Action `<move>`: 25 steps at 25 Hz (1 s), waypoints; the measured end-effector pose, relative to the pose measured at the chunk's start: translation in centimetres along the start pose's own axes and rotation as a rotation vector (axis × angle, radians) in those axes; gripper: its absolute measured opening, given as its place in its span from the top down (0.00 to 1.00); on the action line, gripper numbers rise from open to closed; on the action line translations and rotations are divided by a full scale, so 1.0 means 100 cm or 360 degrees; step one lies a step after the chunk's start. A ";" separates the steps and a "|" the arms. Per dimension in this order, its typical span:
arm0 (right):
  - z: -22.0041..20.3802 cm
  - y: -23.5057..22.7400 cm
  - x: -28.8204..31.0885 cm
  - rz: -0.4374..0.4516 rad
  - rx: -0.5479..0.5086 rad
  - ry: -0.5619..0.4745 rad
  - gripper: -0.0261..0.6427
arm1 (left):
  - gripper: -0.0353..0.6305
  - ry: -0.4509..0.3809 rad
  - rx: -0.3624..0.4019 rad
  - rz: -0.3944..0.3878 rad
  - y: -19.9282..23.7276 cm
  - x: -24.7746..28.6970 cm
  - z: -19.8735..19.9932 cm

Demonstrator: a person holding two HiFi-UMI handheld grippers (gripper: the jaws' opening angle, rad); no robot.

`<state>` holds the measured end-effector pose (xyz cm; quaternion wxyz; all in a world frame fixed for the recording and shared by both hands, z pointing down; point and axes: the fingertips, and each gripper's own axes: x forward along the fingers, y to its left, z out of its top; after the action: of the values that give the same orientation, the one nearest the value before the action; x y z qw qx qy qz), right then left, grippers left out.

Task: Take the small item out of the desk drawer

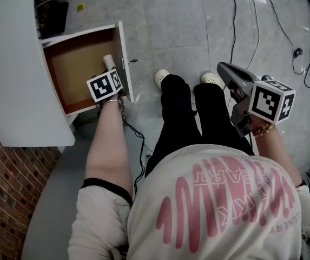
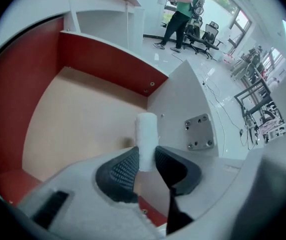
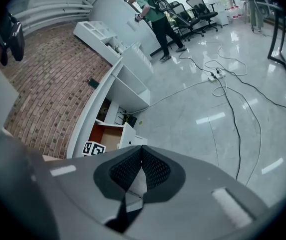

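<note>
A small white cylinder [image 2: 146, 139] sticks up between the pads of my left gripper [image 2: 145, 165], which is shut on it. The gripper hangs above the open desk drawer [image 2: 78, 119], whose tan bottom shows below it. In the head view the left gripper [image 1: 111, 75] sits over the drawer [image 1: 79, 69] near its white front panel, and the white cylinder [image 1: 110, 62] pokes out beyond the marker cube. My right gripper [image 1: 225, 69] is held out over the floor at the right, jaws closed with nothing between them; its view shows the right gripper [image 3: 142, 169] with pads together.
The drawer front [image 1: 125, 58] stands open beside the person's shoes [image 1: 162, 78]. A white desk top [image 1: 8, 64] runs along a brick wall [image 1: 3, 199]. Cables [image 1: 241, 31] lie over the glossy floor. A person [image 2: 180, 14] stands far off by office chairs.
</note>
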<state>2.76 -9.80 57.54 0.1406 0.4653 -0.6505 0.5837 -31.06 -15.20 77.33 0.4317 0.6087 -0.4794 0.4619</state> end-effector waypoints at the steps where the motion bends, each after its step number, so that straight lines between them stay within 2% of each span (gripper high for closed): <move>1: 0.002 0.003 -0.004 0.0013 -0.0016 -0.0002 0.94 | 0.78 -0.0023 -0.0013 0.0007 -0.002 -0.007 0.000; 14: -0.011 0.034 -0.044 0.0190 -0.0243 0.0099 0.94 | 0.78 -0.0375 -0.0232 0.0047 -0.033 -0.095 0.000; 20: -0.011 0.048 -0.057 0.0247 -0.0335 0.0115 0.94 | 0.78 -0.0458 -0.0293 0.0035 -0.049 -0.129 -0.014; 25: -0.010 0.060 -0.065 0.0272 -0.0523 0.0148 0.94 | 0.78 -0.0516 -0.0301 0.0045 -0.062 -0.155 -0.023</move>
<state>1.24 -6.72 49.31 0.1945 0.3515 -0.7670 0.5003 -27.09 -9.12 62.10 0.3977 0.6250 -0.5925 0.3166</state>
